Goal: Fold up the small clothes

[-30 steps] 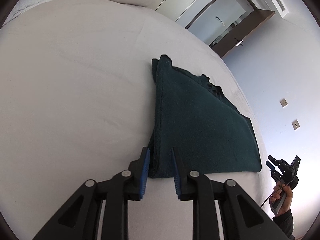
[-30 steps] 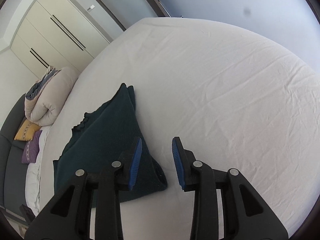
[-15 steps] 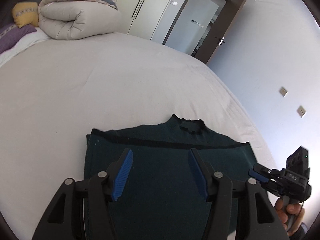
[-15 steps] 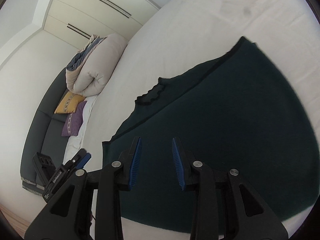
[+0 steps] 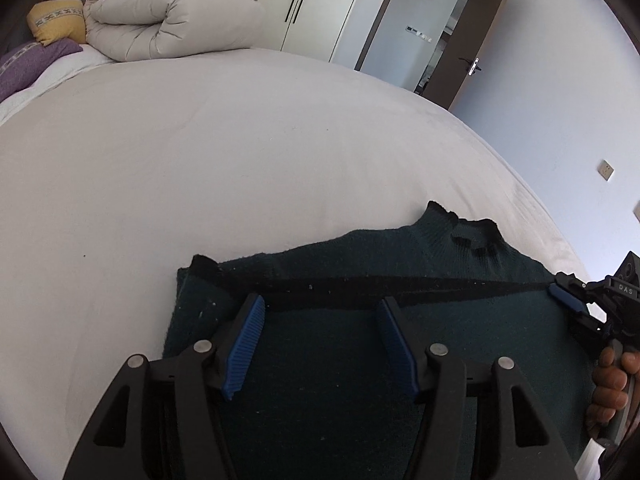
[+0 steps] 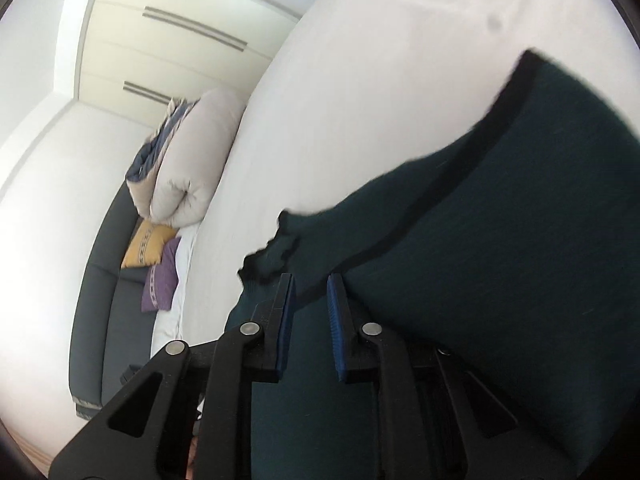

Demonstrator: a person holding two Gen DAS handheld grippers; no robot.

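Note:
A dark green sweater (image 5: 360, 360) lies folded flat on the white bed (image 5: 200, 160), with its collar (image 5: 468, 232) on the far side. My left gripper (image 5: 320, 304) hovers over the sweater's near left part, open, with nothing between its blue pads. At the sweater's right edge, a hand (image 5: 612, 380) holds my right gripper (image 5: 568, 304). In the right wrist view the right gripper (image 6: 310, 284) is closing to a narrow gap just below the collar (image 6: 272, 256), with the sweater (image 6: 500, 260) fabric pinched between the pads. This view is blurred.
A rolled beige duvet (image 5: 172, 16) lies at the bed's far left, beside a yellow cushion (image 5: 56, 24) and a purple cushion (image 5: 24, 64). White wardrobes (image 5: 312, 4) and an open doorway (image 5: 424, 28) stand behind. A dark sofa (image 6: 108, 320) runs along the bed's side.
Both grippers swung in over the sweater from beside its near corners. The left jaws opened wide. The right jaws narrowed onto the fabric near the collar.

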